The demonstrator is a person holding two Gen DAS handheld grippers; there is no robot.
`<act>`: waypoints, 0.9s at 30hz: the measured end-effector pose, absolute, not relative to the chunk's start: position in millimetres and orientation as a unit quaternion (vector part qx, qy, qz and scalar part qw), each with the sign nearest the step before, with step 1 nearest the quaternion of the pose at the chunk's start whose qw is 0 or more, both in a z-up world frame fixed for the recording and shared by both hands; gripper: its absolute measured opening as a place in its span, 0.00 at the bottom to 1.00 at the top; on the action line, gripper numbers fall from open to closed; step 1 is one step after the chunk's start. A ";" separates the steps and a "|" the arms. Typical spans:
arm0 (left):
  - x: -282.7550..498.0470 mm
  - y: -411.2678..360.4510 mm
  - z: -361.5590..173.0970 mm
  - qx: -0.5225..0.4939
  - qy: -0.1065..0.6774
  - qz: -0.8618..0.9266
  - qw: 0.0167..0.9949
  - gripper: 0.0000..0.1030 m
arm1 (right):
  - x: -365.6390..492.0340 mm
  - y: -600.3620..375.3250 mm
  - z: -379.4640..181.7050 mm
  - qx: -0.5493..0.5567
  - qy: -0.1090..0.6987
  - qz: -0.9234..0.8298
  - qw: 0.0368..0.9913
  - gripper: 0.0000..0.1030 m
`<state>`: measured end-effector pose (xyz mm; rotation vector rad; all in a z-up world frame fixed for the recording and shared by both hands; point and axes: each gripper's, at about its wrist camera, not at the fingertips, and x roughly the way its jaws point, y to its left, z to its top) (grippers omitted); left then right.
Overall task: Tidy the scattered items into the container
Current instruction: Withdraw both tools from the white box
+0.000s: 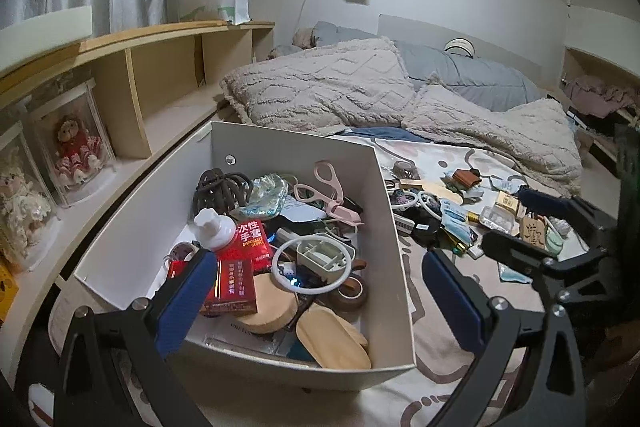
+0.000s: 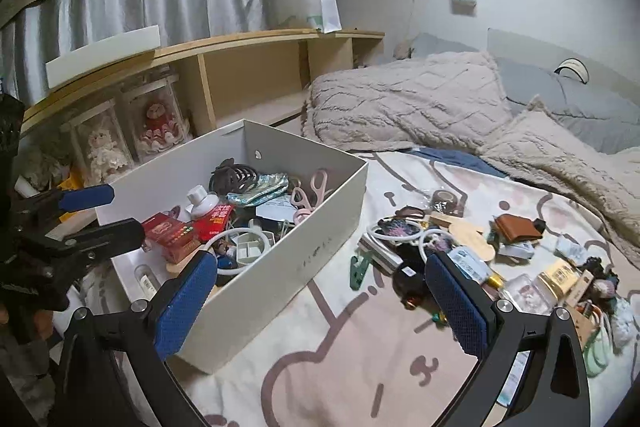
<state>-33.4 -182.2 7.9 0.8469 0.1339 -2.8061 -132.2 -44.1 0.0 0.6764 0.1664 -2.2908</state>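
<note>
Both tools gape empty: left over box rim, right above bare sheet.

White box: contents overlap; lower items are hidden beneath the red carton and white ring. The left gripper's blue pad covers the box's near left corner. Scattered pile on the bedsheet: small labels illegible; its right portion is masked by the right gripper's pad. Dolls on the shelf: blurred.
</note>
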 end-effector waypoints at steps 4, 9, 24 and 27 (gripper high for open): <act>-23.1 -167.5 7.2 0.275 0.032 -0.954 0.114 1.00 | -121.9 -32.2 0.3 0.255 0.067 -0.896 0.357 1.00; -4.6 -154.2 7.5 0.257 0.043 -0.958 0.121 1.00 | -108.6 -20.3 -0.6 0.253 0.067 -0.899 0.351 1.00; 46.1 -125.9 7.2 0.247 0.048 -0.957 0.146 1.00 | -60.0 21.2 11.5 0.221 0.081 -0.913 0.332 1.00; 55.5 -122.9 7.3 0.246 0.048 -0.957 0.145 1.00 | -50.9 29.3 13.3 0.215 0.082 -0.917 0.327 1.00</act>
